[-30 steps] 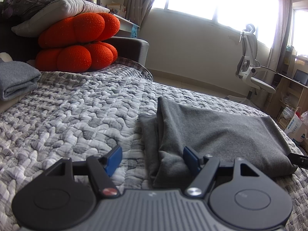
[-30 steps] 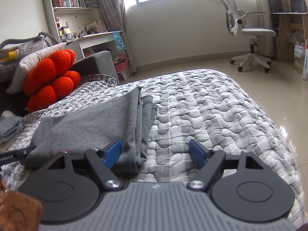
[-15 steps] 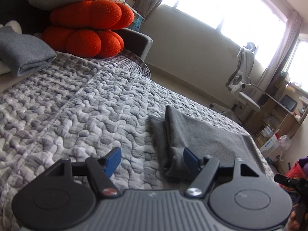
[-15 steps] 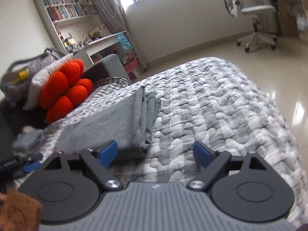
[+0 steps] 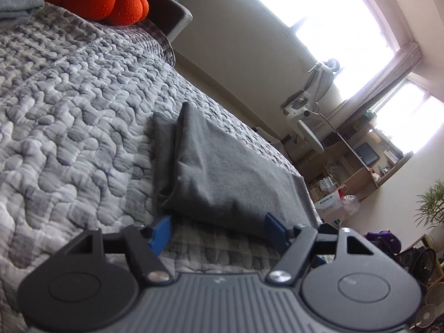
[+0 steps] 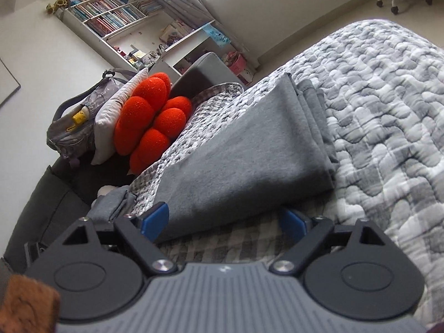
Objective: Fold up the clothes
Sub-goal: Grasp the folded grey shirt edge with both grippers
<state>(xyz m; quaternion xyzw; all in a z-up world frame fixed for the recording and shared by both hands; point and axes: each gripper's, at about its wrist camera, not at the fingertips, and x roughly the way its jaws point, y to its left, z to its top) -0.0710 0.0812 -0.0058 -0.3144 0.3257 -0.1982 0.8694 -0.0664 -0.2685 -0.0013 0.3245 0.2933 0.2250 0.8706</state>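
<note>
Home bedroom, doubling as a study. Grey-and-white quilted bedspread (image 6: pixel 388 105) covers a bed; orange lobed plush cushion (image 6: pixel 151 122) against a grey padded headboard (image 6: pixel 205 69). White shelves crammed with books (image 6: pixel 111 14); white swivel office chair (image 5: pixel 310 116) beside a wooden desk (image 5: pixel 358 172) under bright windows.

Both wrist views are sitting low and close over the quilted bed (image 5: pixel 69 116), tilted. The left is facing the window side, the right the bookshelf (image 6: pixel 111 14). Both are sharing the folded grey garment (image 5: pixel 222 172) (image 6: pixel 249 152) and the orange cushion (image 6: pixel 151 119).
</note>
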